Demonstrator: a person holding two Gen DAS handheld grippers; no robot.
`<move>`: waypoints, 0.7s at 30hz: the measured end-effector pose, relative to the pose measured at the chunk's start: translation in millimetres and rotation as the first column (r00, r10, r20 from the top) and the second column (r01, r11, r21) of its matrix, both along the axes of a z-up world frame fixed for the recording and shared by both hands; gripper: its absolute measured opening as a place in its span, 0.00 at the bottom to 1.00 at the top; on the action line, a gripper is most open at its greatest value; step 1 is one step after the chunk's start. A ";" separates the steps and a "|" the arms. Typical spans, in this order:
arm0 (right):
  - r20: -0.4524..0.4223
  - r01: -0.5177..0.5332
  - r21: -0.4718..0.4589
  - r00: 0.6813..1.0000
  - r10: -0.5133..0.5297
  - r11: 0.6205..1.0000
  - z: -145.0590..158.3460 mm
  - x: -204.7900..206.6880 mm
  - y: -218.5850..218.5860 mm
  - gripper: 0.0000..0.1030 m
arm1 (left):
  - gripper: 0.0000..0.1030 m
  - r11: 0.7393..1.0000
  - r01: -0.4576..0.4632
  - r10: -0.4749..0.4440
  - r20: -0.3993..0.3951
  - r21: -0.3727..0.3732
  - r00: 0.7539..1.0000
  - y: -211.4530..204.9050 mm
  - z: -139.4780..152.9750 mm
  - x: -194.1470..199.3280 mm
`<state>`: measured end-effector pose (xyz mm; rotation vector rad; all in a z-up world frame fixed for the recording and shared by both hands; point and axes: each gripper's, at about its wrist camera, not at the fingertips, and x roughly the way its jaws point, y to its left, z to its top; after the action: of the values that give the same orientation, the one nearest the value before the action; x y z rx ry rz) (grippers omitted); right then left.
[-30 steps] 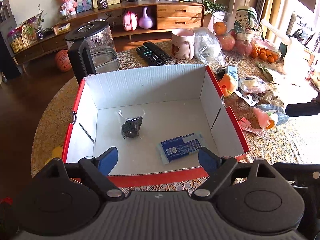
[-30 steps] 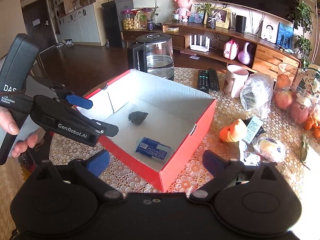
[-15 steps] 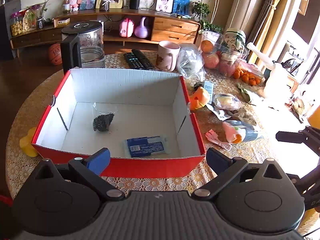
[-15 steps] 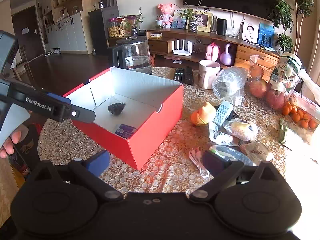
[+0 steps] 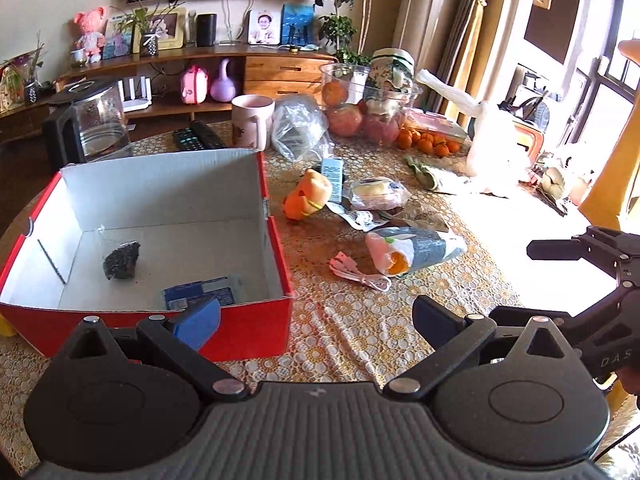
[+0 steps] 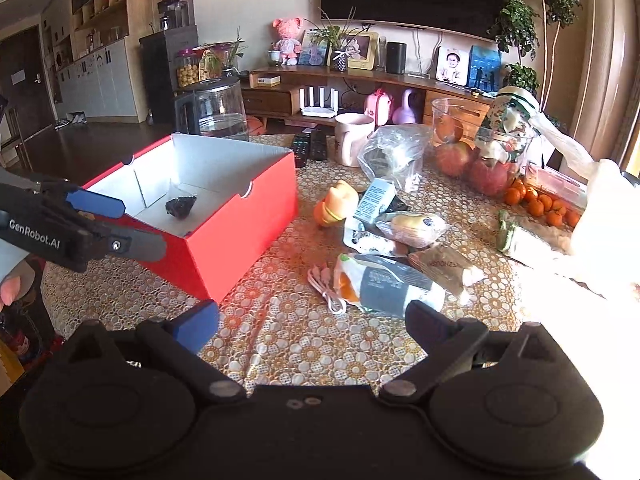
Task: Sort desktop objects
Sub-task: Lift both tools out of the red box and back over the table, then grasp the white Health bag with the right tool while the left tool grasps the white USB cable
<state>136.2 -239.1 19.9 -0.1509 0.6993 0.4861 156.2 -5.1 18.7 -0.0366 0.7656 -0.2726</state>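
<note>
A red cardboard box [image 5: 276,248] with a white inside stands on the left of the table; it also shows in the right wrist view [image 6: 248,220]. It holds a dark bagged lump [image 5: 120,256] and a blue packet [image 5: 200,296]. Loose items lie to its right: an orange toy [image 5: 306,198], a pink cable [image 5: 356,272], a grey-blue snack bag [image 5: 416,250], a wrapped bun [image 5: 376,192]. My left gripper [image 5: 316,320] is open and empty at the box's front right corner. My right gripper [image 6: 312,320] is open and empty, just short of the snack bag [image 6: 384,284].
A glass kettle [image 5: 96,124], two remotes [image 5: 198,138], a pink mug [image 5: 252,120], a clear plastic bag [image 5: 298,128] and fruit containers with apples and oranges [image 5: 360,116] stand at the back. A white bag [image 5: 492,148] stands at the right.
Both grippers have swung right, away from above the box toward the loose items. The box now sits at the left of both views. Both stay open and empty.
</note>
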 end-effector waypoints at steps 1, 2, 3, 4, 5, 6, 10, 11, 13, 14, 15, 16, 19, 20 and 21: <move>0.002 0.012 0.000 1.000 -0.012 1.000 -0.8 1.0 -4.7 0.97 | 1.00 1.000 0.021 -0.021 0.000 -0.005 1.000 -6.1 -2.7 0.2; 0.004 0.020 0.000 1.000 -0.020 1.000 -1.8 1.7 -8.9 0.97 | 1.00 0.999 0.047 -0.047 -0.001 -0.012 0.999 -13.6 -5.9 0.5; 0.007 0.028 -0.001 1.000 -0.028 1.000 -3.1 2.6 -13.8 0.97 | 1.00 0.998 0.063 -0.063 -0.002 -0.015 0.998 -19.0 -8.3 0.9; 0.009 0.035 -0.003 0.999 -0.035 0.999 -4.2 3.4 -17.2 0.97 | 1.00 0.997 0.080 -0.080 -0.002 -0.015 0.997 -26.3 -11.5 0.8; 0.011 0.042 -0.008 0.999 -0.042 0.999 -5.7 5.0 -21.0 0.97 | 1.00 0.996 0.093 -0.093 -0.003 -0.013 0.996 -33.4 -15.1 1.0; 0.012 0.049 -0.013 0.999 -0.048 0.999 -7.5 6.3 -24.2 0.97 | 1.00 0.994 0.105 -0.105 -0.001 -0.009 0.994 -40.2 -18.5 1.4; 0.005 0.075 -0.019 0.997 -0.075 0.997 -16.7 14.4 -37.2 0.97 | 1.00 0.990 0.137 -0.137 0.018 0.010 0.990 -62.0 -31.8 3.6; 0.000 0.081 -0.017 0.997 -0.081 0.997 -18.9 17.0 -40.3 0.97 | 1.00 0.989 0.144 -0.145 0.022 0.012 0.989 -67.2 -35.9 4.5; -0.009 0.092 -0.012 0.996 -0.092 0.996 -23.5 22.9 -45.8 0.97 | 1.00 0.989 0.148 -0.149 0.029 0.013 0.988 -74.5 -42.9 7.7; -0.013 0.096 -0.011 0.995 -0.096 0.995 -25.7 25.6 -47.7 0.97 | 1.00 0.989 0.149 -0.149 0.032 0.016 0.988 -77.9 -46.7 10.3; -0.016 0.099 -0.012 0.995 -0.099 0.995 -27.8 28.3 -49.0 0.97 | 1.00 0.989 0.150 -0.150 0.033 0.020 0.988 -81.1 -50.7 12.9; -0.020 0.101 -0.013 0.995 -0.101 0.995 -29.7 31.4 -49.8 0.97 | 1.00 0.988 0.152 -0.153 0.032 0.026 0.988 -84.1 -54.4 15.6; -0.025 0.100 -0.018 0.995 -0.101 0.995 -34.2 39.7 -49.9 0.97 | 1.00 0.986 0.161 -0.163 0.026 0.045 0.986 -92.3 -64.9 24.6; -0.026 0.099 -0.019 0.995 -0.099 0.995 -35.8 43.2 -50.5 0.97 | 1.00 0.985 0.165 -0.167 0.030 0.054 0.986 -94.9 -67.8 27.4; -0.027 0.098 -0.020 0.995 -0.099 0.995 -37.0 46.5 -50.6 0.97 | 1.00 0.984 0.169 -0.171 0.036 0.063 0.985 -97.4 -70.6 30.1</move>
<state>182.8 -289.7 -17.1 -0.1262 0.7355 0.3880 186.2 -102.5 -51.9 0.0913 0.7361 -0.4117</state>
